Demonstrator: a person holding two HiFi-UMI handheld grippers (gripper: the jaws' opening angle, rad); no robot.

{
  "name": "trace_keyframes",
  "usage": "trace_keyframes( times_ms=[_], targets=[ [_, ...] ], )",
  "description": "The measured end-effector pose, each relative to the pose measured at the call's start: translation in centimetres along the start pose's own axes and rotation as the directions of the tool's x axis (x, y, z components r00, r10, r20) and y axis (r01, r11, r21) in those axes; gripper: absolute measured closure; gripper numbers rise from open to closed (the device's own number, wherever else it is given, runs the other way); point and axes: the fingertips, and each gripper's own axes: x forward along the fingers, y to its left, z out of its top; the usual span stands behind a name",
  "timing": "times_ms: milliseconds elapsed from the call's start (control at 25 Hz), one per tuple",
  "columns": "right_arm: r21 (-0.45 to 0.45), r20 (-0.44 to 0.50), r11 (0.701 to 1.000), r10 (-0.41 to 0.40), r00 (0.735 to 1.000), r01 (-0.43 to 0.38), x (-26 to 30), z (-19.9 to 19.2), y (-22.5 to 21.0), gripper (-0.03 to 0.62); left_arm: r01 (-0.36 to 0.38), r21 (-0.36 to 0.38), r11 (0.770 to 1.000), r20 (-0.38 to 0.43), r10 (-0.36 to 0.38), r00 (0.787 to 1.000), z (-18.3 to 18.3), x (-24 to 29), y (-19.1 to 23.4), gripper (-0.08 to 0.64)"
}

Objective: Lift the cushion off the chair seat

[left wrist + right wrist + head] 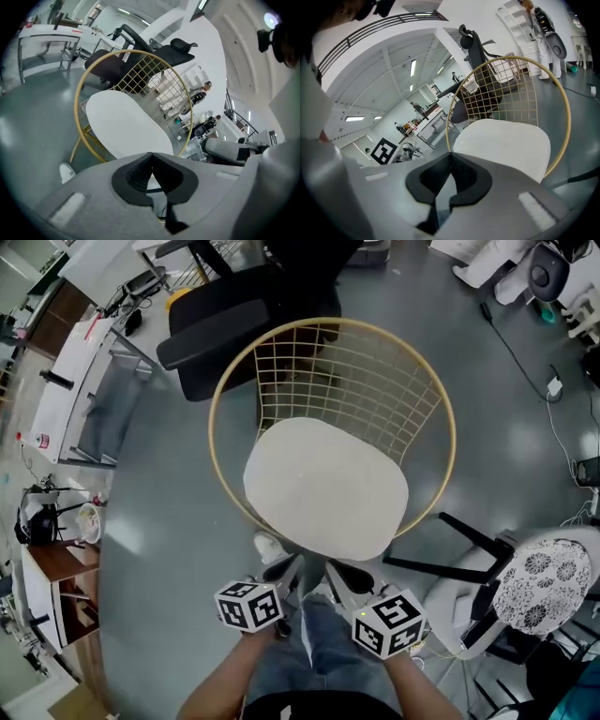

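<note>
A white rounded cushion lies flat on the seat of a gold wire chair. Both grippers hover just short of the seat's near edge, apart from the cushion. My left gripper is shut with nothing between its fingers; its own view shows the cushion ahead and the jaw tips meeting. My right gripper is also shut and empty. In the right gripper view the cushion lies ahead to the right, inside the gold rim, beyond the closed tips.
A black office chair stands right behind the wire chair. A white desk runs along the left. At the right are a white chair with a patterned seat pad and black legs. My shoe is under the seat's edge.
</note>
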Motion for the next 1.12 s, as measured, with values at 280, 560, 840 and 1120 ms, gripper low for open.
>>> trace_keyframes(
  times_ms=[280, 560, 840, 1120],
  targets=[
    [0.005, -0.04, 1.0, 0.013, 0.999, -0.013, 1.5, -1.8, -0.6, 0.595, 0.044, -0.133, 0.99, 0.032, -0.04, 0.999, -1.5, 1.8, 4.2, 0.561],
    [0.018, -0.086, 1.0, 0.009, 0.996, -0.007, 1.9, -4.0, -0.6, 0.595, 0.149, -0.277, 0.949, 0.1, -0.125, 0.987, -1.8, 3.8, 6.6, 0.478],
    [0.021, -0.12, 1.0, -0.012, 0.993, 0.015, 2.2, -4.9, -1.5, 0.595, 0.221, -0.343, 0.913, 0.133, -0.186, 0.973, -2.0, 4.8, 7.4, 0.416],
    [0.009, -0.143, 1.0, -0.013, 0.99, 0.014, 2.1, -5.4, -2.5, 0.595, 0.247, -0.383, 0.89, 0.144, -0.207, 0.968, -2.9, 5.7, 7.3, 0.362]
  ],
)
